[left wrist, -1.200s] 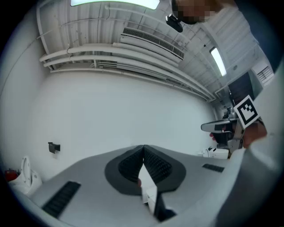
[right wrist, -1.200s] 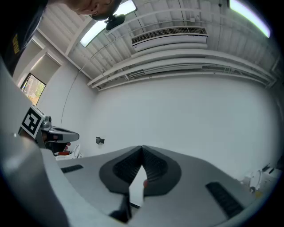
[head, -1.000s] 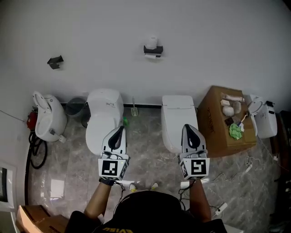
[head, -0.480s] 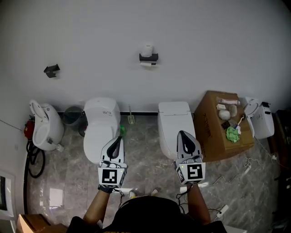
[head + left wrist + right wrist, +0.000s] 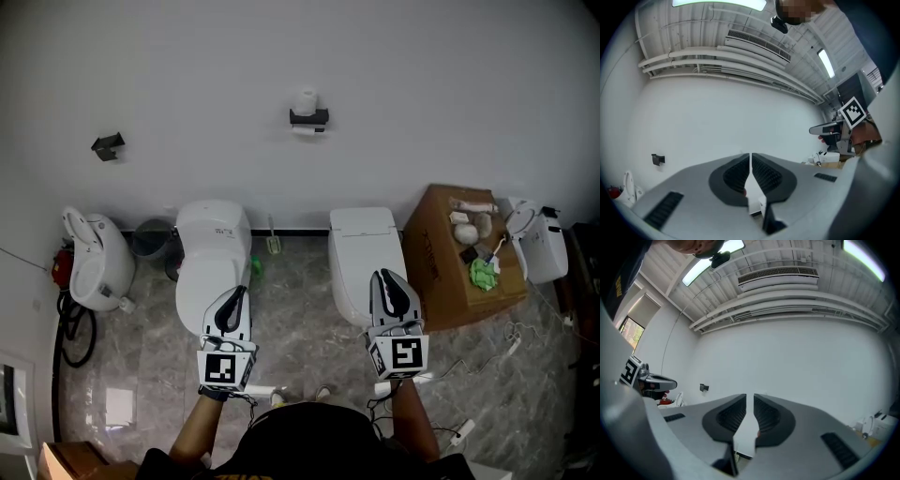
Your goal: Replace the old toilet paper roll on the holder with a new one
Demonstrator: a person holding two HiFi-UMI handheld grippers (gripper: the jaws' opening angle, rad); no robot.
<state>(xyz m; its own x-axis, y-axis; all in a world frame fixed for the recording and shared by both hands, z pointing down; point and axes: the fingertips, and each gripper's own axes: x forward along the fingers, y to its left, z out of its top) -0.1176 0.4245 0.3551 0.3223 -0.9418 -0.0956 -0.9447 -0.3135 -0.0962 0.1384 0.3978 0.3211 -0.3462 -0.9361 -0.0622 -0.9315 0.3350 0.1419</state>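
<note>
The black paper holder [image 5: 308, 117] hangs on the white wall, far ahead, with a white roll [image 5: 306, 98] standing on top of it and paper showing under it. Both grippers are held level at waist height, well short of the wall. My left gripper [image 5: 237, 292] [image 5: 750, 154] is shut with nothing in it. My right gripper [image 5: 382, 277] [image 5: 749, 395] is opening: a narrow gap shows between its jaws, with nothing between them. Spare white rolls [image 5: 466, 232] lie on a cardboard box [image 5: 441, 272] at the right.
Two white toilets [image 5: 214, 253] [image 5: 363, 253] stand below the holder, just beyond the grippers. A second black bracket [image 5: 108, 145] is on the wall at the left, a urinal-like fixture [image 5: 89, 261] and bin [image 5: 150, 239] below it. Cables lie on the floor at the right.
My left gripper has drifted lower in the head view, toward the person. The right gripper has stayed in much the same place.
</note>
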